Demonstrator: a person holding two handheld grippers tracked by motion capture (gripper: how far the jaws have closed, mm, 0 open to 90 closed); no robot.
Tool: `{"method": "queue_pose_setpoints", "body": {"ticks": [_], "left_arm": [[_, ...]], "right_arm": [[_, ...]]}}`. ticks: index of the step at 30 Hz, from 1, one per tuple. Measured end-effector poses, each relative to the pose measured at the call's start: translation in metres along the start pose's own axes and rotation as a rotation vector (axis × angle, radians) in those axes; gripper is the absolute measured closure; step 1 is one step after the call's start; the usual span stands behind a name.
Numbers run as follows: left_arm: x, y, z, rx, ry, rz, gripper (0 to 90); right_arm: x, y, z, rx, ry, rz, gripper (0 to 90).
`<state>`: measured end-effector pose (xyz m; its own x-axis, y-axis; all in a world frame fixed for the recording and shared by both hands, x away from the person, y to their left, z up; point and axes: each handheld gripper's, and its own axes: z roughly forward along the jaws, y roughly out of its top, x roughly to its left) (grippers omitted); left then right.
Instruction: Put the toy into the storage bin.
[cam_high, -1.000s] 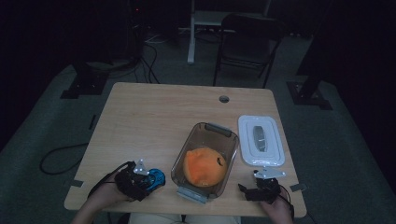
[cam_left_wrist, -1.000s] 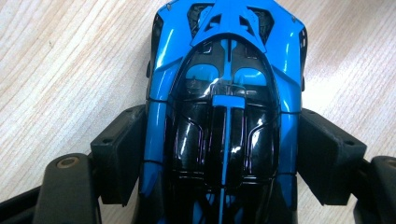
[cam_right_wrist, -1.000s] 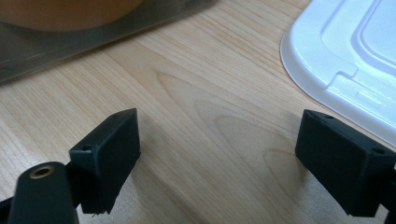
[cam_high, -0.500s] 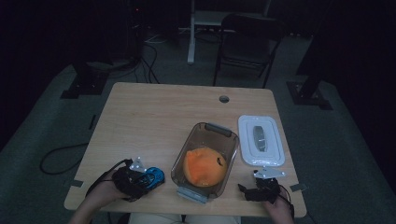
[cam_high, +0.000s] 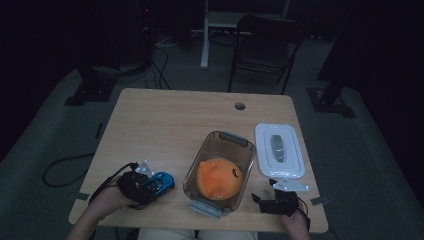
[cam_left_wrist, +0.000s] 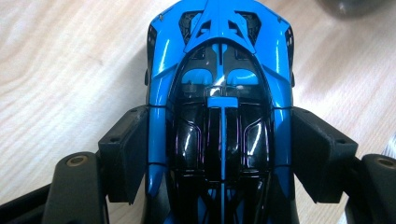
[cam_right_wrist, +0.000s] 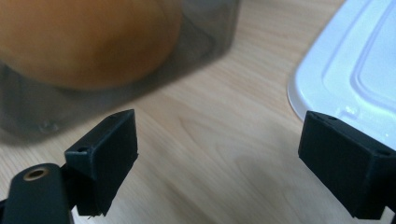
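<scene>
Two grippers are at the near edge of the wooden table (cam_high: 165, 120). The left gripper (cam_high: 145, 186) is at about 7 o'clock on the table in the high view, and a hand (cam_high: 107, 200) holds it. Its jaws are clamped on a blue toy car (cam_high: 159, 183). In the left gripper view the black pads (cam_left_wrist: 125, 158) press on both sides of the car, and the car's nose points to 12 o'clock. The car sits low over the wood, and I cannot tell if its wheels touch the table.

The right gripper (cam_high: 261, 198) is at about 5 o'clock on the table. Its jaws are wide apart with nothing between them, just bare wood.

One clear box (cam_high: 220, 170) sits between the two grippers, just beside the car on its 3 o'clock side. An orange ball-like thing (cam_high: 218, 179) lies inside the box. A white lid (cam_high: 278, 150) lies flat at 3 o'clock from the box, near it. In the right gripper view the box is at 11 o'clock and the lid at 2 o'clock
</scene>
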<state>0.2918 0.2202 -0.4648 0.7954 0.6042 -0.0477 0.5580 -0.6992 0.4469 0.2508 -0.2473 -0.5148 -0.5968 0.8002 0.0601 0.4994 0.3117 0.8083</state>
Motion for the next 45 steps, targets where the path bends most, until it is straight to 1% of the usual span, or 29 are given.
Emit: {"method": "queue_pose_setpoints", "body": {"ticks": [3, 5, 7, 9, 10, 11, 14, 17, 18, 19, 21, 23, 24, 26, 28, 29, 30, 31, 33, 34, 36, 37, 38, 39, 40, 41, 43, 44, 45], "left_arm": [[0.002, 0.004, -0.004, -0.004, 0.011, 0.002, 28.8], [0.004, 0.007, -0.008, -0.007, 0.018, 0.003, 28.8], [0.005, 0.009, -0.011, -0.011, 0.027, 0.004, 28.8], [0.006, 0.01, -0.014, -0.012, 0.024, 0.004, 28.8], [0.007, 0.011, -0.015, -0.016, 0.028, -0.003, 28.8], [0.008, 0.011, -0.016, -0.012, 0.03, 0.0, 28.8], [0.01, 0.01, -0.017, -0.015, 0.04, -0.011, 28.8], [0.013, 0.008, -0.019, -0.023, 0.044, -0.022, 28.8], [0.014, 0.008, -0.021, -0.025, 0.047, -0.029, 28.8], [0.015, 0.008, -0.022, -0.026, 0.044, -0.026, 28.7], [0.019, 0.008, -0.026, -0.037, 0.047, -0.04, 28.8], [0.022, 0.01, -0.03, -0.047, 0.064, -0.052, 28.8], [0.023, 0.011, -0.032, -0.051, 0.068, -0.054, 28.8], [0.026, 0.013, -0.036, -0.058, 0.08, -0.06, 28.7], [0.028, 0.016, -0.04, -0.069, 0.085, -0.068, 28.8], [0.029, 0.017, -0.042, -0.07, 0.087, -0.067, 28.8], [0.03, 0.018, -0.043, -0.077, 0.091, -0.073, 28.8], [0.031, 0.019, -0.045, -0.075, 0.094, -0.069, 28.8], [0.033, 0.022, -0.049, -0.081, 0.103, -0.075, 28.8], [0.034, 0.023, -0.052, -0.082, 0.105, -0.068, 28.8], [0.035, 0.027, -0.057, -0.094, 0.115, -0.078, 28.8], [0.036, 0.029, -0.061, -0.098, 0.118, -0.078, 28.8], [0.037, 0.032, -0.064, -0.095, 0.129, -0.076, 28.8], [0.037, 0.034, -0.067, -0.101, 0.139, -0.077, 28.8], [0.037, 0.034, -0.067, -0.101, 0.139, -0.077, 28.8], [0.037, 0.041, -0.073, -0.102, 0.158, -0.065, 28.8], [0.037, 0.047, -0.079, -0.114, 0.146, -0.059, 28.8], [0.037, 0.05, -0.082, -0.122, 0.147, -0.062, 28.8], [0.037, 0.054, -0.084, -0.123, 0.153, -0.054, 28.8]], "right_arm": [[0.009, 0.006, 0.005, 0.002, -0.002, -0.028, 11.5], [0.016, 0.009, 0.01, 0.004, 0.016, -0.047, 11.5], [0.023, 0.01, 0.016, 0.023, 0.023, -0.058, 11.5], [0.03, 0.011, 0.022, 0.037, 0.036, -0.07, 11.5], [0.033, 0.012, 0.025, 0.046, 0.037, -0.07, 11.6], [0.035, 0.012, 0.027, 0.054, 0.031, -0.08, 11.6], [0.04, 0.013, 0.031, 0.067, 0.039, -0.09, 11.6], [0.042, 0.016, 0.034, 0.068, 0.042, -0.085, 11.6], [0.045, 0.02, 0.037, 0.069, 0.054, -0.079, 11.5], [0.048, 0.022, 0.04, 0.068, 0.056, -0.076, 11.6], [0.052, 0.027, 0.047, 0.075, 0.06, -0.064, 11.6], [0.058, 0.032, 0.055, 0.081, 0.068, -0.05, 11.5], [0.061, 0.034, 0.059, 0.088, 0.063, -0.049, 11.5], [0.068, 0.04, 0.067, 0.085, 0.059, -0.052, 11.5], [0.074, 0.046, 0.073, 0.088, 0.06, -0.044, 11.2], [0.076, 0.048, 0.076, 0.082, 0.058, -0.05, 11.1], [0.078, 0.05, 0.078, 0.082, 0.045, -0.05, 10.9], [0.079, 0.051, 0.08, 0.087, 0.031, -0.055, 10.9], [0.079, 0.053, 0.082, 0.093, 0.029, -0.047, 10.9], [0.08, 0.052, 0.082, 0.095, 0.014, -0.058, 10.9], [0.08, 0.049, 0.08, 0.104, -0.004, -0.08, 10.9], [0.079, 0.047, 0.079, 0.111, -0.009, -0.092, 10.9], [0.078, 0.044, 0.077, 0.117, -0.025, -0.101, 10.9], [0.077, 0.041, 0.075, 0.118, -0.031, -0.101, 10.9], [0.075, 0.039, 0.073, 0.126, -0.026, -0.101, 10.9], [0.073, 0.037, 0.072, 0.134, -0.033, -0.101, 10.9], [0.07, 0.034, 0.067, 0.133, -0.039, -0.1, 10.9], [0.068, 0.033, 0.065, 0.138, -0.036, -0.099, 10.9], [0.067, 0.031, 0.063, 0.136, -0.043, -0.095, 10.9]]}}
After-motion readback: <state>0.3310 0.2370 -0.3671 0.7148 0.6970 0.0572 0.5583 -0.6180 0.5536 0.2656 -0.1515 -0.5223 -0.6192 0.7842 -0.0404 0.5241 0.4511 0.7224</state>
